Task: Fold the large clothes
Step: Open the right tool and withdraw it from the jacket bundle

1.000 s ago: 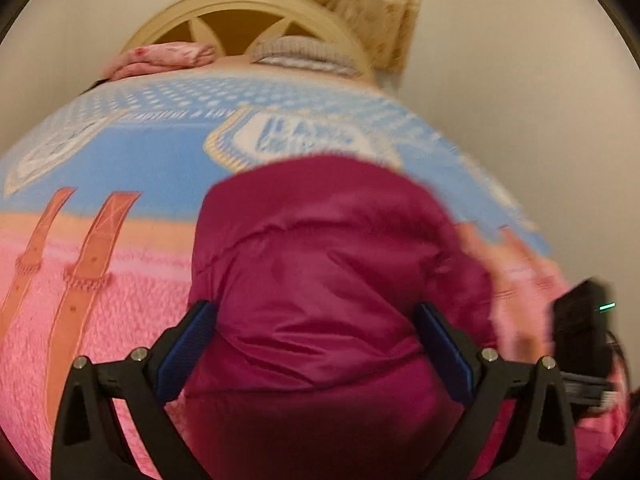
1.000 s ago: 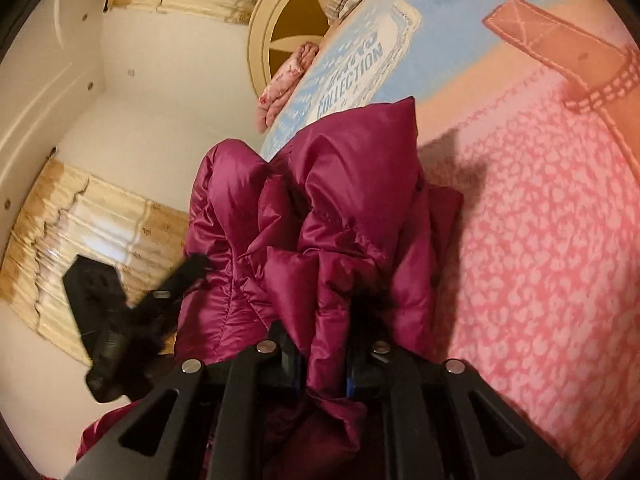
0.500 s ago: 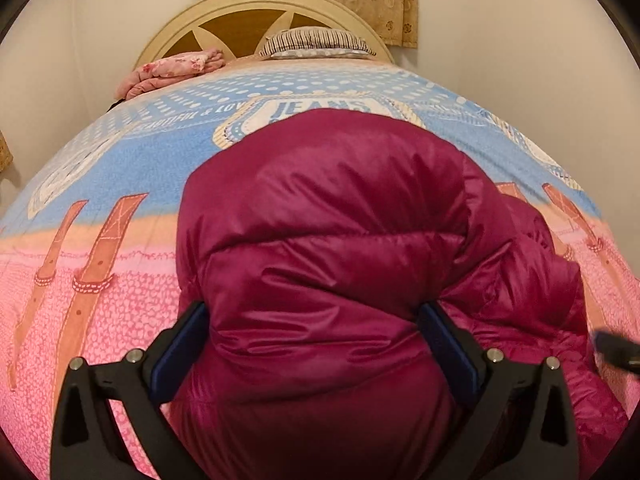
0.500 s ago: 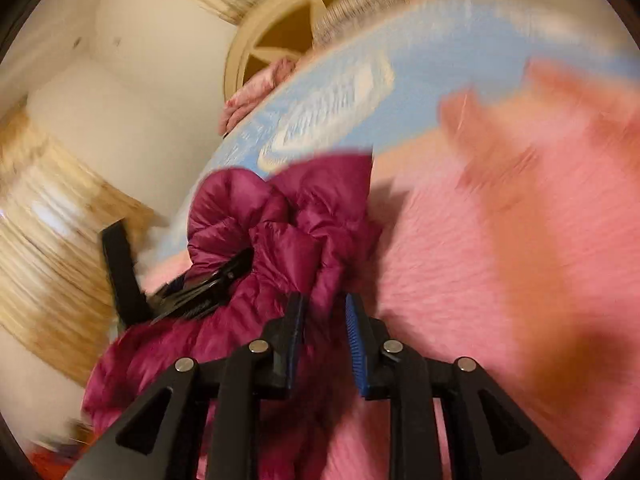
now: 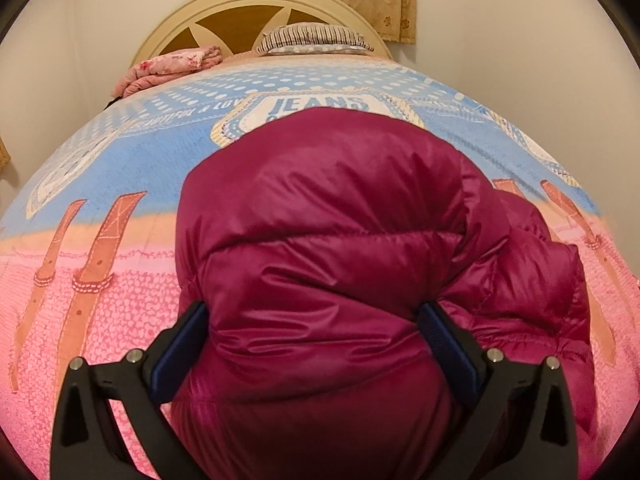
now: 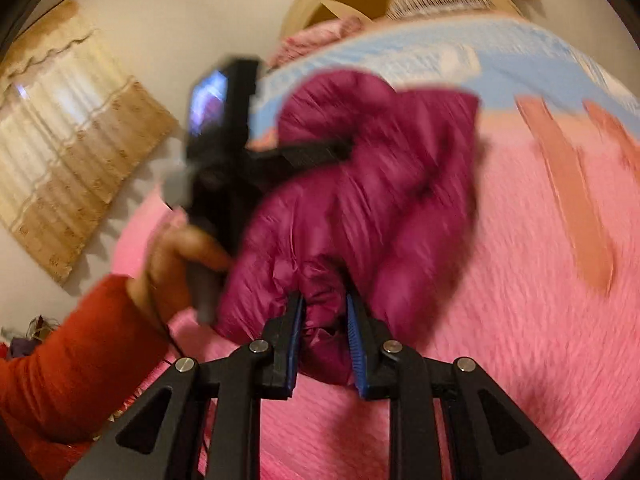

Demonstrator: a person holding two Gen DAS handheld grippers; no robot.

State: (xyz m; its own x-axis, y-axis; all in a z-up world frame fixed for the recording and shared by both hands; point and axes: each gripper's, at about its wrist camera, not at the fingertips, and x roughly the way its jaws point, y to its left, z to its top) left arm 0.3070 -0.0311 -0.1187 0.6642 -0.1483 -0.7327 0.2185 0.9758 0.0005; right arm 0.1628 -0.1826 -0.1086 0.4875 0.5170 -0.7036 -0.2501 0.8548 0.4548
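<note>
The shiny magenta quilted down jacket (image 5: 332, 256) sits bundled mid-bed, folding unfinished: left gripper (image 5: 312, 344) spans wide around its bulk; right gripper (image 6: 323, 312) narrowly pinches a fold.

Glossy quilted magenta puffer jacket (image 5: 332, 248); matt printed pink-and-blue cloth bedspread (image 5: 100, 168); matt black plastic gripper fingers (image 6: 362, 320), blue ribbed pads.

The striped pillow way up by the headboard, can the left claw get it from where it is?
Probably not. The left claw is full of the puffy magenta jacket, and the striped pillow lies far across the bedspread by the headboard.
</note>
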